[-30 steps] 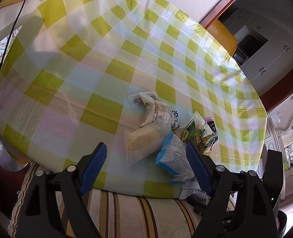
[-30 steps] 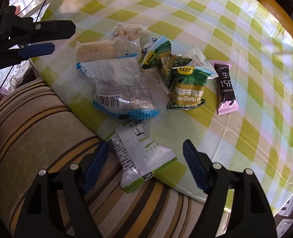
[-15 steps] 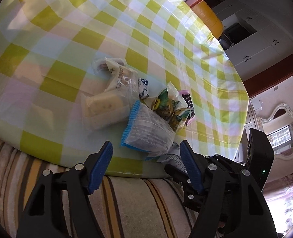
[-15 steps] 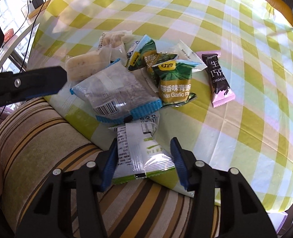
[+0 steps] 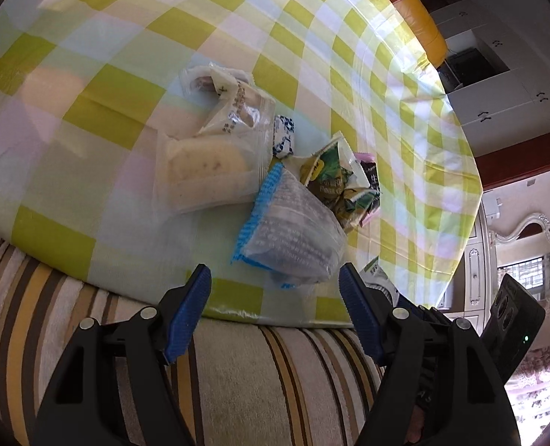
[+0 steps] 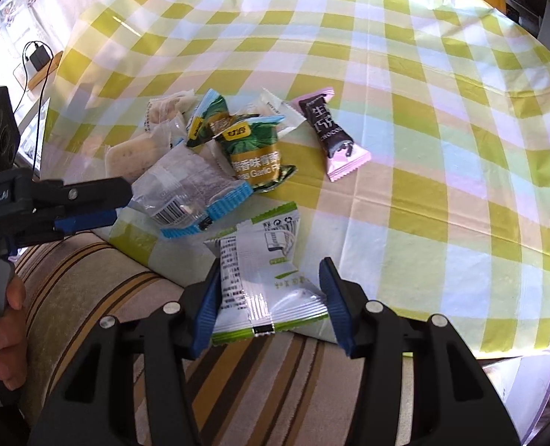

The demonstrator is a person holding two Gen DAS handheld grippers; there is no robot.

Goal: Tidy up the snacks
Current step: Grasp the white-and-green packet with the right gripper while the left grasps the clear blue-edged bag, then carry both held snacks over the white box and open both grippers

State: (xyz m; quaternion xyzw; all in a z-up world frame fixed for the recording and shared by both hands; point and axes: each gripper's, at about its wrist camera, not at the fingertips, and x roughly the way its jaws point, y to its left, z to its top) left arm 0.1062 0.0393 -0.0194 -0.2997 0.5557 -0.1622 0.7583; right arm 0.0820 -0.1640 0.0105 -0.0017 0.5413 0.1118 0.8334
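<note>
The right tongs [image 6: 269,301] have the white-and-green packet [image 6: 265,282] between their blue pads [image 6: 206,310]. The left pad presses against the packet's edge and the right pad sits just beside its other edge, so whether they are clenched on it I cannot tell. The packet lies at the near edge of the bench [image 6: 442,186], partly overhanging the striped cushion [image 6: 89,278] below.

The left tongs [image 5: 275,308] are released, their pads spread wide and holding nothing. The clear packet with blue ends [image 5: 289,230] lies on the bench just ahead of them, roughly centred on the gap but beyond the tips, not touching either pad.

Behind that packet sits the rest of the pile: a clear bag with a pale bun [image 5: 204,171], another crumpled clear bag [image 5: 222,89] farther back, the green pea packets [image 6: 252,148] leaning on each other, and a pink-and-brown chocolate bar [image 6: 330,137] lying slightly apart to their right. A yellow-and-white checked cloth [image 5: 126,37] covers the bench.
</note>
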